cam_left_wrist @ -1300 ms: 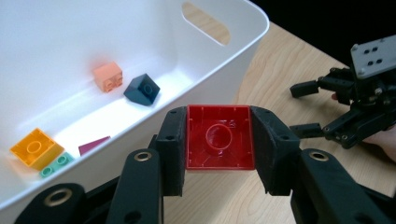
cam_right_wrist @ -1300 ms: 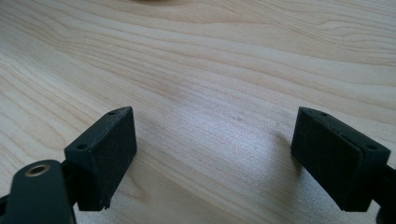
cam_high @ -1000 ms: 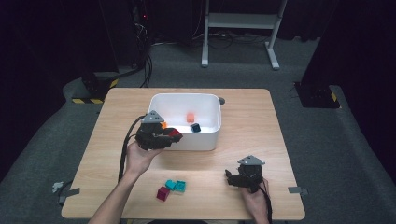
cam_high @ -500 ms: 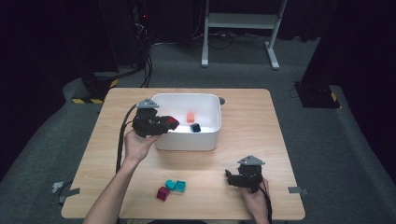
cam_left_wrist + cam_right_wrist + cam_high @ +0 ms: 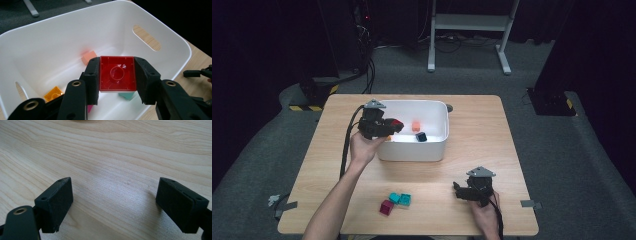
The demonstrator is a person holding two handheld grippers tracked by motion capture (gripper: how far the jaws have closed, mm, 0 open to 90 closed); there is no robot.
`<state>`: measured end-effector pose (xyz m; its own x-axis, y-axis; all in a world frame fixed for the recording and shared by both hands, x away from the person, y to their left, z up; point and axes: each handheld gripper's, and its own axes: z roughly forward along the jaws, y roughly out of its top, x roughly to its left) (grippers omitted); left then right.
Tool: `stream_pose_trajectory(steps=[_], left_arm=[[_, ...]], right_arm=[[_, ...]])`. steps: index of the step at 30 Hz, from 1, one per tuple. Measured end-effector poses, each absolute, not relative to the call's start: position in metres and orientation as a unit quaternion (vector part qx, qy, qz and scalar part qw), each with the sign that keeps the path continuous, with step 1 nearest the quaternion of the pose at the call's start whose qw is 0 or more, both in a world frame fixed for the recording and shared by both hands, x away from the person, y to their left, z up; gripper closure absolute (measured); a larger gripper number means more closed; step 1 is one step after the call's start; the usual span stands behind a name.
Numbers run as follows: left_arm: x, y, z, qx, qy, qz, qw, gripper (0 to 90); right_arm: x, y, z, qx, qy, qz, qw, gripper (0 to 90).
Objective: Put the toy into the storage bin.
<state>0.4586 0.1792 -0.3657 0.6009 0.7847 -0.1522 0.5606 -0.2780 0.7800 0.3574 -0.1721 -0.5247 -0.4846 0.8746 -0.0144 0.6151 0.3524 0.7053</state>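
Red brick (image 5: 117, 74) sitting clamped between the two black pads of the left gripper (image 5: 117, 77), hollow underside facing the camera, round tube showing in its middle. Pads (image 5: 93, 75) pressing flat on opposite side walls; jaws standing partway open, set by the brick's width. Brick hanging above the inside of the white bin (image 5: 160, 32), clear of its floor. In the high view the left gripper (image 5: 393, 126) is reaching over the bin's (image 5: 432, 150) left rim.

Lying on the bin floor below: a salmon brick (image 5: 89, 56) beyond the red one, an orange brick (image 5: 53, 93) at lower left, a teal brick (image 5: 127, 95) just under the held brick.

Right gripper (image 5: 115, 202) resting low over the bare wooden table (image 5: 112, 150), jaws spread wide, nothing between them. In the high view it (image 5: 462, 190) is sitting at the table's near right, well apart from the bin.

Near front edge of the table: two teal bricks (image 5: 401, 199) and a magenta brick (image 5: 386, 207), touching one another.
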Motion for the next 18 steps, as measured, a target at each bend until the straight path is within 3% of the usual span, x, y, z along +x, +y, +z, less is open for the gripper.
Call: stream_pose_trajectory(steps=[18], left_arm=[[0.482, 0.167, -0.386, 0.787, 0.454, 0.126, 0.397, 58.1]], right_arm=[[0.357, -0.172, -0.525, 0.467, 0.798, 0.325, 0.200, 13.9]])
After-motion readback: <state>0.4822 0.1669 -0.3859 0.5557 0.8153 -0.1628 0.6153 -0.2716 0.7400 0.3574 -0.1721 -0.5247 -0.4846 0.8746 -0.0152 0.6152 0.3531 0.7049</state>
